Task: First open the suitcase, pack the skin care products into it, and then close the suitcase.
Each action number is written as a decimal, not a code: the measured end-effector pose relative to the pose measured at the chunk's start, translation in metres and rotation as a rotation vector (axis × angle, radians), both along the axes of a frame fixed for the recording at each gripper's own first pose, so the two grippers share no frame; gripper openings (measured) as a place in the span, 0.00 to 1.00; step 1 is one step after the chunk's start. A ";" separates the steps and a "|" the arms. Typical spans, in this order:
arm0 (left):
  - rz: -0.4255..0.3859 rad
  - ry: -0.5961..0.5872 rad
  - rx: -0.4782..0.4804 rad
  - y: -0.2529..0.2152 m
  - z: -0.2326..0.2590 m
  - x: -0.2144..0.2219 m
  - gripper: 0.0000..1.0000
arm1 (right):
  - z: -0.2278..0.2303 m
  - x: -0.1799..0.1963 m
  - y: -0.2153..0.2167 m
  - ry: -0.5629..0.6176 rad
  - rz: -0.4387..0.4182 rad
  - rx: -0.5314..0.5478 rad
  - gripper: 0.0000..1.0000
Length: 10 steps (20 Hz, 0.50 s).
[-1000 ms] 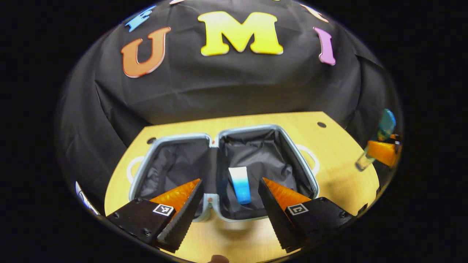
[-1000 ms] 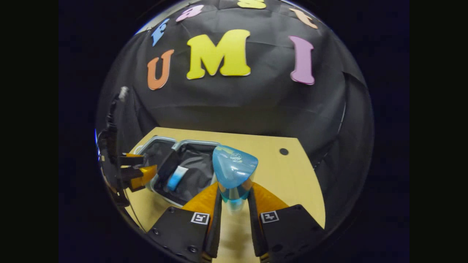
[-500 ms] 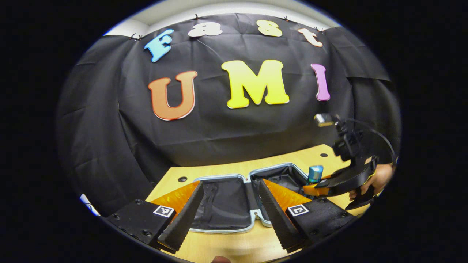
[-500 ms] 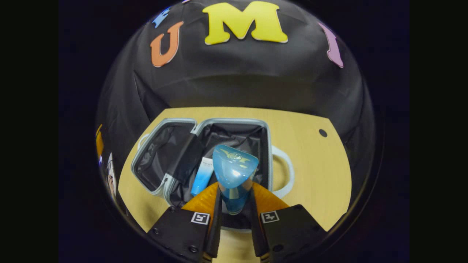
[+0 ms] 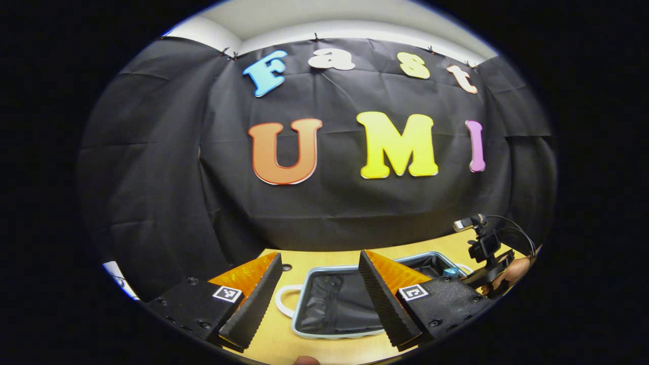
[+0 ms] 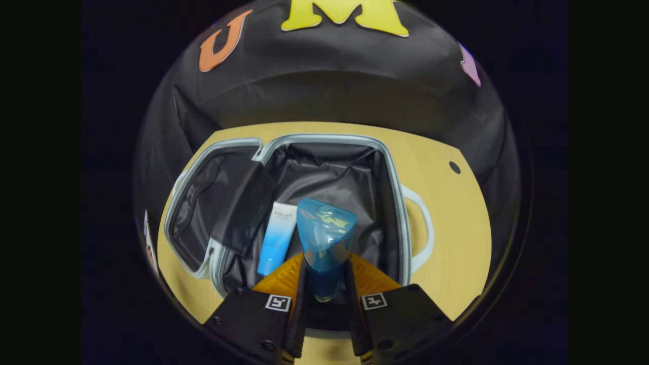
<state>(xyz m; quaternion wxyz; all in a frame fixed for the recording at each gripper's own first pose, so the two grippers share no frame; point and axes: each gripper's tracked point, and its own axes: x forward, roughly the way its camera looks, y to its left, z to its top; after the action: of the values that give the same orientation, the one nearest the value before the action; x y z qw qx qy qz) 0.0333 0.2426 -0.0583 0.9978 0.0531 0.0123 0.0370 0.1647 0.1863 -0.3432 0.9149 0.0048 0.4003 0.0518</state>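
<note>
A pale wooden table (image 6: 446, 213) with a smooth top and small dark round holes stands against a wall of creased black cloth (image 5: 167, 167); above the cloth in the left gripper view runs a strip of light wall; the suitcase (image 6: 393, 182) lies open flat on the table, both halves lined in crinkled dark fabric, rimmed in pale blue-grey with rounded corners, a white loop handle (image 6: 423, 228) at its right side; in the right half lies a tube (image 6: 276, 238), white at the top fading to blue at the foot, flat on the lining just left of the bottle (image 6: 324, 238); the bottle is translucent blue with a broad, rounded triangular cap and a narrower body below; the right gripper (image 6: 324, 284) clasps that body between both fingers and holds it over the right half; the left gripper (image 5: 319, 289) hangs near the suitcase's left half (image 5: 334, 304) with its ridged fingers spread wide and nothing between them; farther right in that view a hand (image 5: 512, 271) holds the other gripper at the case
</note>
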 end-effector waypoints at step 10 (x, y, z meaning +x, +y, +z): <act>0.133 0.093 -0.160 0.113 -0.059 0.054 0.96 | -0.037 0.033 0.005 0.117 -0.093 -0.022 0.34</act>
<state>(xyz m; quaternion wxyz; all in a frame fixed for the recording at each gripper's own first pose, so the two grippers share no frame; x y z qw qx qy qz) 0.0873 0.3557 -0.1177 0.9926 -0.0262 0.0652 0.0994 0.1975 0.1914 -0.3798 0.8914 0.0164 0.4528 0.0048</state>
